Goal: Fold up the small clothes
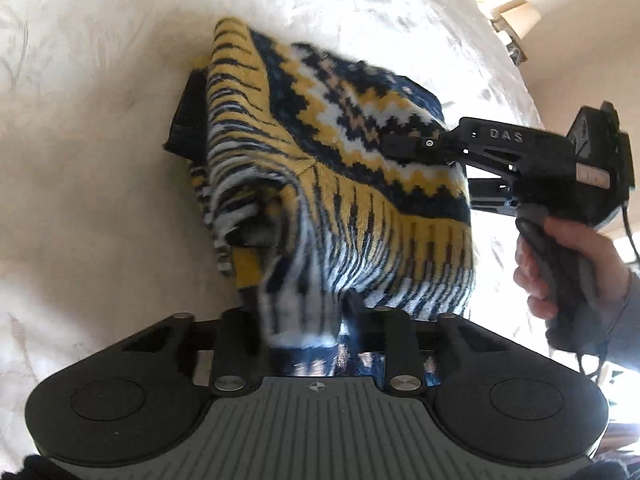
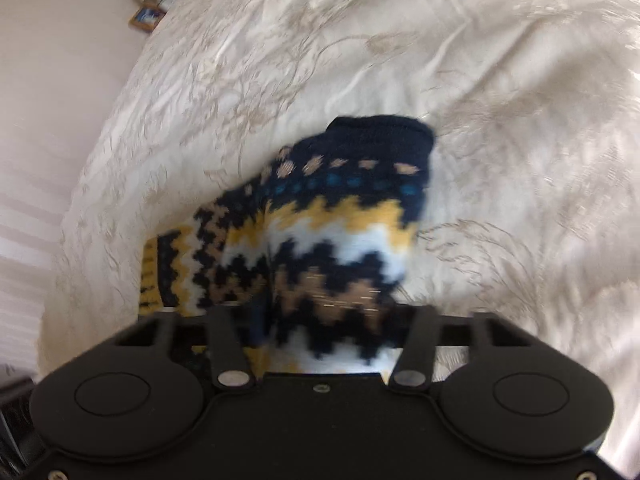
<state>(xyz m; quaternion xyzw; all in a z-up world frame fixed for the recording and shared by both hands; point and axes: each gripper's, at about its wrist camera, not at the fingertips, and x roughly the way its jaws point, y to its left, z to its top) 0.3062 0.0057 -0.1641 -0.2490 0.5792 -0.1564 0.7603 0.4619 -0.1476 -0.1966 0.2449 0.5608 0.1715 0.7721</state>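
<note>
A knitted garment in navy, yellow and white zigzags lies bunched on a white bedspread. My left gripper is shut on its near striped edge, and cloth drapes over the fingertips and hides them. At the right of the left wrist view, my right gripper clamps the garment's right edge, one finger above the cloth and one below. A hand grips its handle. In the right wrist view the garment fills the space between the right gripper's fingers, its navy cuff pointing away.
The embroidered bedspread stretches all around the garment. The bed's edge runs down the left of the right wrist view, with a small framed picture beyond it. A pale box-like object stands past the bed's far right corner.
</note>
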